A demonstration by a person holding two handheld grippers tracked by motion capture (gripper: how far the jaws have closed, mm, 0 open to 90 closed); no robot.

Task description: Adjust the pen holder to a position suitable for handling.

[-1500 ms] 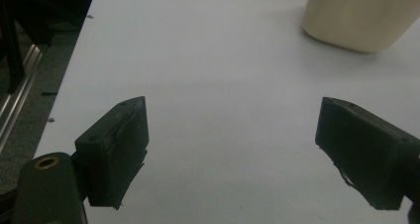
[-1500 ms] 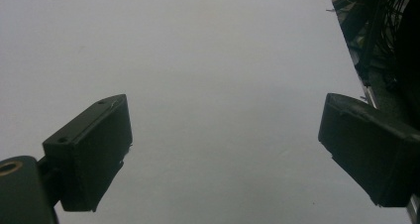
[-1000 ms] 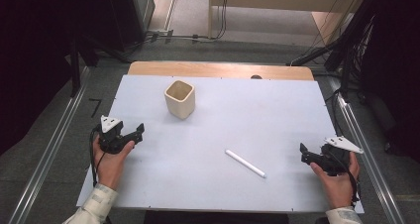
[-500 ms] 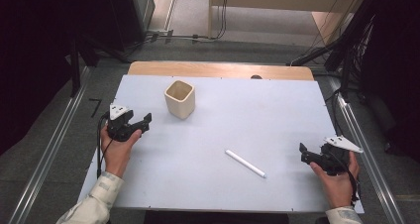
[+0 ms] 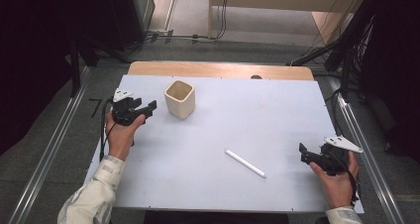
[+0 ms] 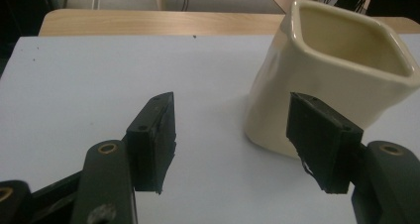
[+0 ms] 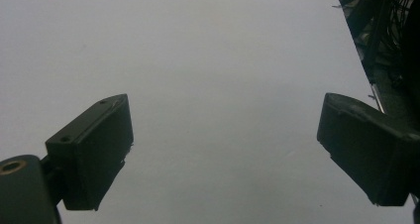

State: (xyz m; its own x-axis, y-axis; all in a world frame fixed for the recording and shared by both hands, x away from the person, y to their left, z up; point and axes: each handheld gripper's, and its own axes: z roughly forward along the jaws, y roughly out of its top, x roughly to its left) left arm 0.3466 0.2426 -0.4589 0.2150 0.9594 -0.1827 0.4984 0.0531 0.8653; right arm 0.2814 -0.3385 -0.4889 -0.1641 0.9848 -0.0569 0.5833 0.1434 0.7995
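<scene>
The left gripper has slid up beside the cream square cup, jaws wide open and empty, probably about to grab it, while the right gripper sits open near the white stick.

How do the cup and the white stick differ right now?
The cup stands upright at the table's far left, next to the left hand-held gripper; the white stick lies flat nearer the middle. The cup is squarish, cream and hollow; the stick is thin and white. Neither is gripped.
</scene>
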